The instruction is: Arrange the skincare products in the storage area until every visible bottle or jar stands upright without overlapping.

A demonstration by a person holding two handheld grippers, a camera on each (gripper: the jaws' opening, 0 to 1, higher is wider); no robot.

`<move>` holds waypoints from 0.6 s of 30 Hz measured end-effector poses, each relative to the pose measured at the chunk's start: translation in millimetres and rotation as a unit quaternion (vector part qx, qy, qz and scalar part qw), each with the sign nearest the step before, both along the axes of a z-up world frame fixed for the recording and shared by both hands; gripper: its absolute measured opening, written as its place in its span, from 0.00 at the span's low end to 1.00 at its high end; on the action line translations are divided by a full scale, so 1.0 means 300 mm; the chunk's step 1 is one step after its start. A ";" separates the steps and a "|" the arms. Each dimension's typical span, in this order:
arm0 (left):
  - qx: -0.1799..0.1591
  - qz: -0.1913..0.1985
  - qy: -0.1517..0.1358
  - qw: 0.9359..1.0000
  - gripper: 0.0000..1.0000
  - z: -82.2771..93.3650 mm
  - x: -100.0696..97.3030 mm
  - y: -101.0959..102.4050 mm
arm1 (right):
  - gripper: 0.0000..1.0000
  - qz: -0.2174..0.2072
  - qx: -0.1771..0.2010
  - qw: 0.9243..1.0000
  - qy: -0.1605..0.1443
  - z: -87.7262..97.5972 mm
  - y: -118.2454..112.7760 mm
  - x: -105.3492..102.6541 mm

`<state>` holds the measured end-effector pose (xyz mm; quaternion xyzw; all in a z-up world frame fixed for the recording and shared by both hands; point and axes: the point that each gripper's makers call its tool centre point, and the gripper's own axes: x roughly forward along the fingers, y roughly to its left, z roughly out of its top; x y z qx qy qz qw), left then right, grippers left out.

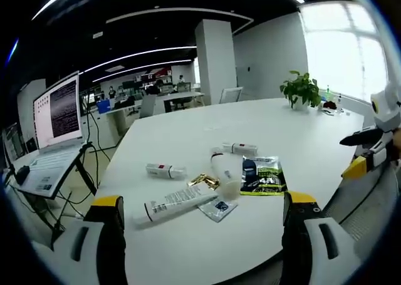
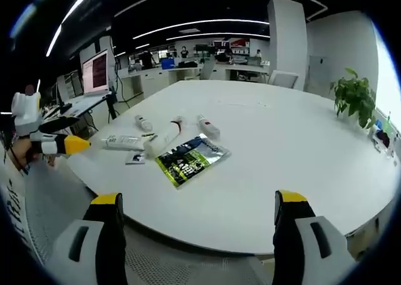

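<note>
Skincare products lie flat in a loose cluster on the white round table (image 1: 294, 134). A long white tube (image 1: 178, 202) lies nearest me, with a small sachet (image 1: 218, 208) beside it. Behind them are a small white bottle (image 1: 165, 170), a white tube (image 1: 225, 171), a gold item (image 1: 205, 181), a red-banded bottle (image 1: 240, 148) and a green-black packet (image 1: 263, 175). My left gripper (image 1: 203, 235) is open and empty, short of the table edge. The right gripper (image 1: 357, 152) enters from the right. In the right gripper view my right gripper (image 2: 197, 235) is open, before the packet (image 2: 190, 158) and tube (image 2: 164, 138).
A laptop (image 1: 56, 116) on a stand with trailing cables stands left of the table. A potted plant (image 1: 301, 88) sits at the table's far side near the window. A white pillar (image 1: 216, 59), a chair (image 1: 230, 94) and office desks lie beyond.
</note>
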<state>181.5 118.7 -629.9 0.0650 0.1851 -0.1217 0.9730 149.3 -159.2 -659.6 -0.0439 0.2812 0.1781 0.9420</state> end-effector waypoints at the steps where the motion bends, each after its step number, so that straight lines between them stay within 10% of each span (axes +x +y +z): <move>1: 0.001 -0.002 0.002 1.000 0.99 -0.003 -0.001 -0.002 | 1.00 0.000 -0.001 1.000 0.003 -0.001 -0.001 0.000; 18: -0.002 -0.004 0.006 1.000 0.99 -0.008 -0.005 -0.003 | 1.00 0.000 -0.006 1.000 0.010 -0.010 0.003 -0.002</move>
